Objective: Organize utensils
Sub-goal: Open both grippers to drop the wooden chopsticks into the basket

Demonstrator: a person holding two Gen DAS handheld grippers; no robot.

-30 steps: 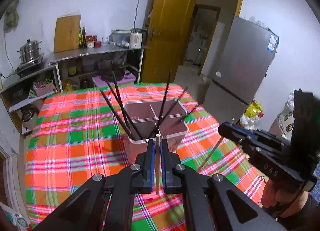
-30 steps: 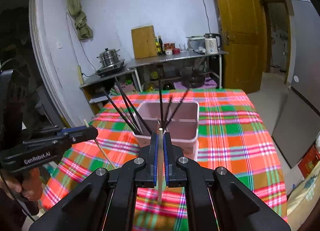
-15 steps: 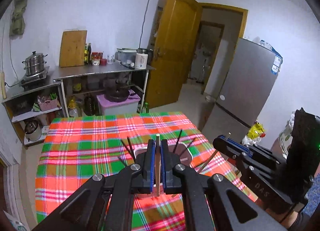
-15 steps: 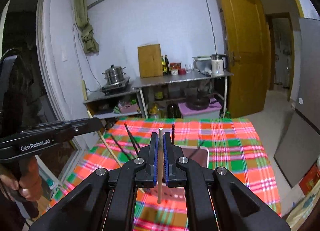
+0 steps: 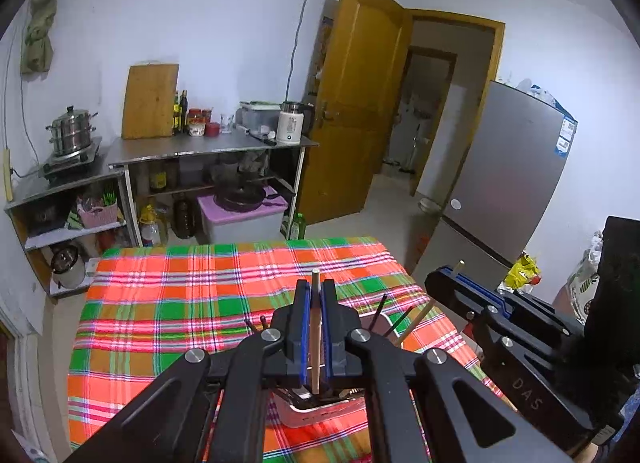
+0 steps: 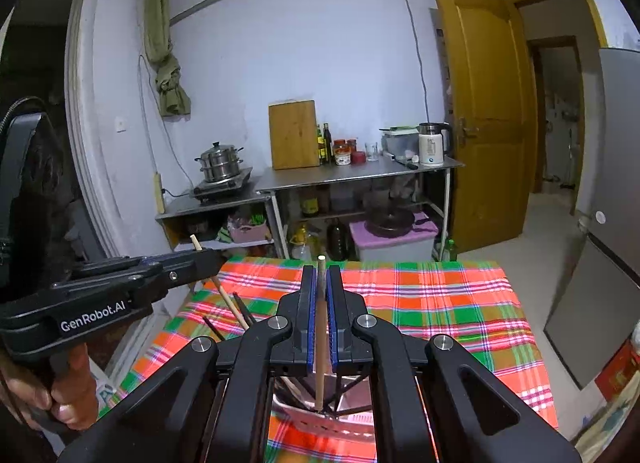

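My left gripper [image 5: 315, 295] is shut on a pale wooden chopstick [image 5: 315, 327] that stands upright between its blue pads. My right gripper [image 6: 321, 279] is shut on a second wooden chopstick [image 6: 320, 343], also upright. Both hang over a pink plastic bin [image 5: 320, 415] on the plaid tablecloth; the bin also shows in the right wrist view [image 6: 320, 419], mostly hidden under the grippers. Several dark chopsticks [image 5: 380, 313] stick up out of it. The right gripper shows in the left wrist view [image 5: 444, 283], the left gripper in the right wrist view [image 6: 200, 259].
The table [image 5: 168, 303] has a red, green and orange plaid cloth. Behind it stand steel shelves [image 5: 208, 151] with a pot, cutting board, bottles and kettle. A yellow door [image 5: 352, 115] is open at the back; a grey fridge [image 5: 500, 183] stands right.
Both grippers have lifted and tilted upward with their chopsticks. The bin has dropped from mid-frame to the bottom edge, and more of the room shows.
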